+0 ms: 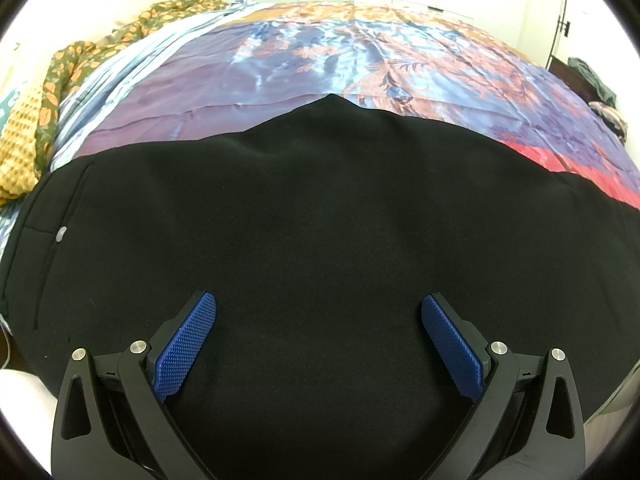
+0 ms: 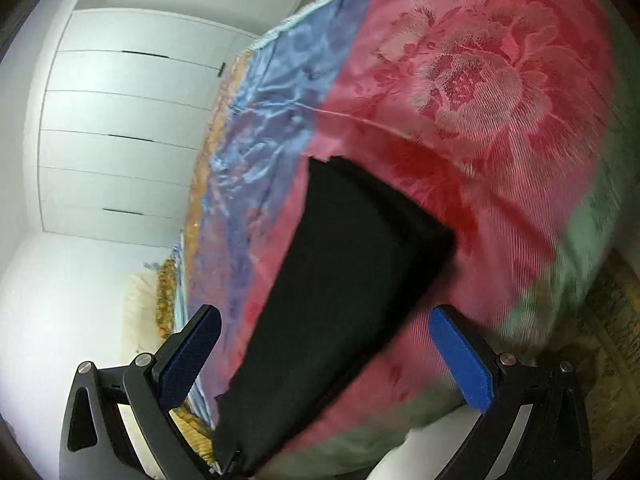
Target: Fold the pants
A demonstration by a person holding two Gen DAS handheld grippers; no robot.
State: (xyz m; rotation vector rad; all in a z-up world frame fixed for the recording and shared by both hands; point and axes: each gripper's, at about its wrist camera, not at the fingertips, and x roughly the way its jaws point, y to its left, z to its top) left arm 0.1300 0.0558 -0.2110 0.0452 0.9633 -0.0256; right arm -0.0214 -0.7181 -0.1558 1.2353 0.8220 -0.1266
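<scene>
Black pants (image 1: 304,216) lie spread flat on a satin bedspread (image 1: 304,60), filling the lower half of the left wrist view; a grey button (image 1: 61,234) marks a pocket at the left. My left gripper (image 1: 318,308) hovers open just over the black cloth, its blue pads (image 1: 186,344) wide apart and holding nothing. In the right wrist view, the end of a pant leg (image 2: 344,280) lies on the pink flowered part of the bedspread (image 2: 480,80). My right gripper (image 2: 324,320) is open over that leg, blue pads (image 2: 460,356) on either side of it, the view tilted and blurred.
Crumpled green-and-orange patterned cloth (image 1: 72,64) and a yellow knitted piece (image 1: 20,148) lie at the bed's left edge. Dark clothing (image 1: 596,80) sits at the far right. White wardrobe doors (image 2: 128,120) stand beyond the bed. A patterned rug (image 2: 600,340) shows beside the bed.
</scene>
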